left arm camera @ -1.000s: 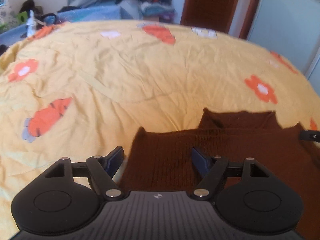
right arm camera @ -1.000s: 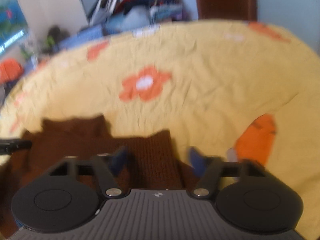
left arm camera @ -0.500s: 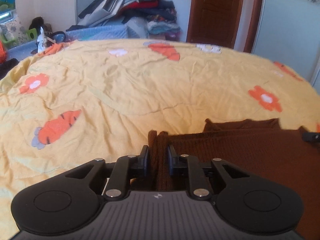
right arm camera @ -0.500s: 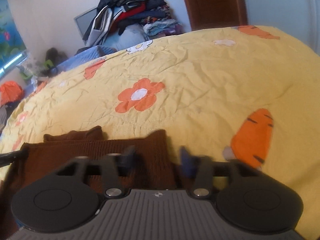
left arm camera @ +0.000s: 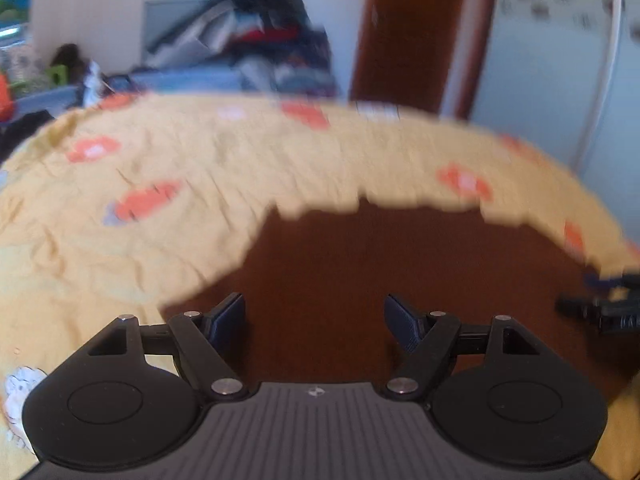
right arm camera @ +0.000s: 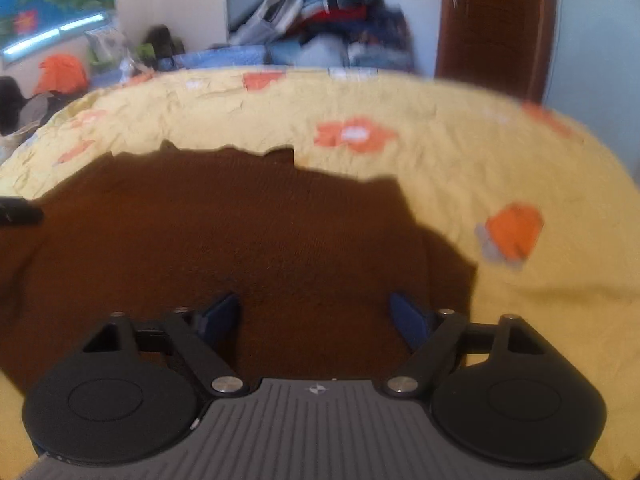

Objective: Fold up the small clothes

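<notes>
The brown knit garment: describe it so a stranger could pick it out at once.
A wide bed under a yellow quilted cover printed with orange flowers and carrots fills the room. On its near side lies the dark brown ribbed knit garment, the only plain dark item on it.

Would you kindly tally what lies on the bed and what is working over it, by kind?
Brown knitted garment: 1
Yellow bedspread: 1
Claws, both open: 2, left claw and right claw
Total: 4

One brown knitted garment (left arm camera: 400, 264) on one yellow bedspread (left arm camera: 200, 168); two grippers, left gripper (left arm camera: 314, 318) and right gripper (right arm camera: 316, 316); one clothes pile (right arm camera: 332, 20) (too blurred for item count); one brown door (right arm camera: 496, 24); one orange flower print (right arm camera: 354, 134) clearly visible in right view
</notes>
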Motion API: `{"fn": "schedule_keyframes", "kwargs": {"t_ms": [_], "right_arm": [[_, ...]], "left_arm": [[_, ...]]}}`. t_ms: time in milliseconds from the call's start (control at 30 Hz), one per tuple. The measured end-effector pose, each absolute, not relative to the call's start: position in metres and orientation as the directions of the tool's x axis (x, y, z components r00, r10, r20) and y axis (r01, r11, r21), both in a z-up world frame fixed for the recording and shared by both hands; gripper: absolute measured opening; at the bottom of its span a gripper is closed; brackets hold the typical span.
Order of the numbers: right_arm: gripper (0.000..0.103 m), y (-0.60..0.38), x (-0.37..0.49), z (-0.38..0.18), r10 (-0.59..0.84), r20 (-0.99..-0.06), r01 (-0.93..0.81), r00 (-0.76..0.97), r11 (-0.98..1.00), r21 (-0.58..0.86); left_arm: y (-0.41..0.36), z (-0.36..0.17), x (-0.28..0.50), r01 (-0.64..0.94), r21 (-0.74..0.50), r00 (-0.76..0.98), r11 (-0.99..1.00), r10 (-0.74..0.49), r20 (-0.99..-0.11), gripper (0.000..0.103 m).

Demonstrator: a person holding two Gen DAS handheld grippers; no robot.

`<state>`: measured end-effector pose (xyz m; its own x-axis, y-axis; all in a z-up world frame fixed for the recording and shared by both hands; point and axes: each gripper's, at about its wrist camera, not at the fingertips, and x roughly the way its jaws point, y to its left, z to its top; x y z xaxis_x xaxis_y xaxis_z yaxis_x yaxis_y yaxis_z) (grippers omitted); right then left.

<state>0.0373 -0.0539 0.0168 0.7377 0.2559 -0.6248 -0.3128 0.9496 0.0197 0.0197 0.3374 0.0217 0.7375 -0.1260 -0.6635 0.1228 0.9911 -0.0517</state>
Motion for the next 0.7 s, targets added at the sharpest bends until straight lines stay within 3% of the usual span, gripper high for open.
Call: {"fn": "schedule_keyframes", "kwargs": {"t_ms": [33,100,200,333,467,533,700], "right_arm": [[0.085,-0.056,0.035,0.017,0.258,-0.624,-0.312,0.738,0.95,0.023],[0.085,-0.056,0.031,0.023,0.242,-0.652,-0.3,0.719,0.954,0.023],[0.084,-0.048,0.031,0.038,0.205,-0.692,-0.285,0.692,0.959,0.0],[0.09,-0.029,0.032,0.058,0.282,-0.638,-0.316,0.717,0.947,0.063],[0.091,-0.004,0.033,0.033,0.248,-0.704,-0.366,0.666,0.93,-0.018],[0.095,-0.013,0.02,0.018,0.276,-0.659,-0.372,0.7,0.928,-0.006],[0.088,-0.008,0.015,0.04,0.251,-0.687,-0.346,0.681,0.938,-0.001]], "left_arm": [[0.334,0.01,0.023,0.124,-0.025,0.708,0.992,-0.106,-0.698,0.077],[0.332,0.003,0.011,0.152,0.05,0.747,0.987,-0.082,-0.66,0.078],[0.332,0.017,0.004,0.124,0.047,0.743,0.991,-0.062,-0.667,0.076],[0.318,0.032,0.001,0.154,0.017,0.757,0.988,-0.107,-0.645,0.077],[0.299,0.007,0.009,0.184,0.056,0.708,0.981,-0.093,-0.701,0.078],[0.299,0.0,0.001,0.19,0.075,0.744,0.979,-0.094,-0.661,0.078],[0.299,0.003,0.003,0.173,0.057,0.731,0.983,-0.089,-0.676,0.078]]}}
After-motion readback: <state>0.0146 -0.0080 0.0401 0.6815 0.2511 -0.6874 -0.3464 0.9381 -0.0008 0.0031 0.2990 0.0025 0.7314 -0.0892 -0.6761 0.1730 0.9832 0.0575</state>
